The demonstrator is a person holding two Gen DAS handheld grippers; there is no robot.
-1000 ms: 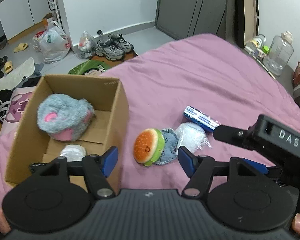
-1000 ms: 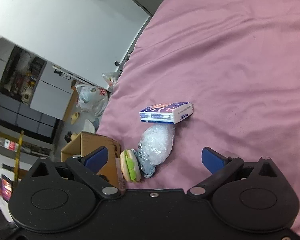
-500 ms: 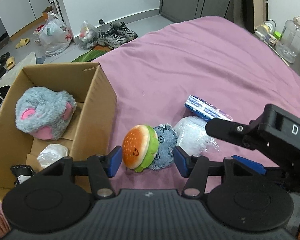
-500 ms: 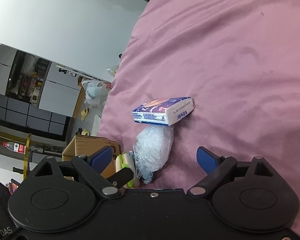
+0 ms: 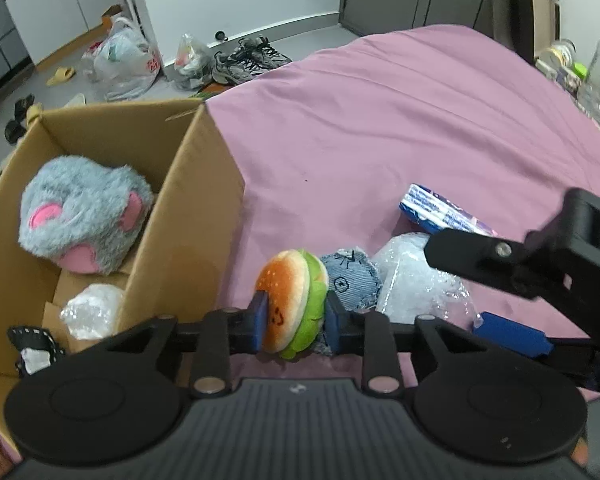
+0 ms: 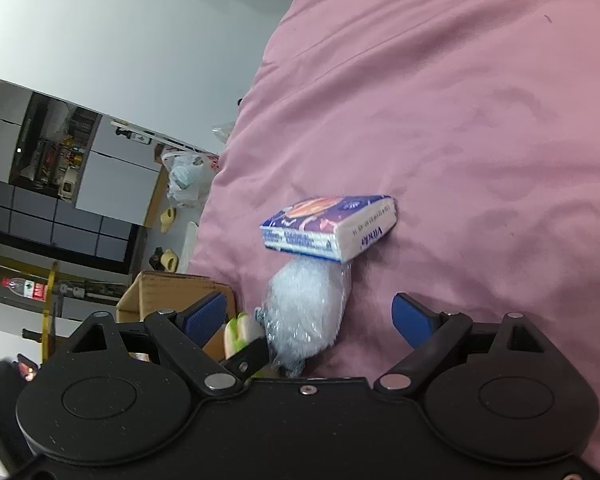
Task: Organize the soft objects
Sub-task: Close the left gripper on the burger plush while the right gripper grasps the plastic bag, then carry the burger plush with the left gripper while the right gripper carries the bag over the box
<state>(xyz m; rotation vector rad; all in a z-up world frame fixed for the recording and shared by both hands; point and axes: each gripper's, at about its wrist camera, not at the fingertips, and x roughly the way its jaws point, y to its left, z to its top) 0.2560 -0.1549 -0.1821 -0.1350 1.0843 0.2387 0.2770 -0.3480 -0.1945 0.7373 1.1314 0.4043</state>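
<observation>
A burger plush (image 5: 288, 280) lies on the pink bed beside a cardboard box (image 5: 188, 216). My left gripper (image 5: 294, 316) is closing on it, and both blue pads press its sides. A denim plush (image 5: 350, 280) and a clear plastic bag (image 5: 416, 280) lie just to its right, with a blue tissue pack (image 5: 440, 212) behind them. My right gripper (image 6: 308, 316) stands open over the plastic bag (image 6: 308, 304), not touching it; the tissue pack (image 6: 328, 224) lies beyond. The box holds a grey and pink plush (image 5: 84, 216) and another plastic bag (image 5: 92, 310).
The pink bedsheet (image 5: 380, 120) stretches away behind the objects. Shoes (image 5: 248, 60) and plastic bags (image 5: 120, 60) lie on the floor past the bed's edge. Bottles and jars (image 5: 596, 76) stand at the far right.
My left gripper came down around the burger plush and its jaws narrowed until the pads met it. My right gripper drew slightly closer to the plastic bag.
</observation>
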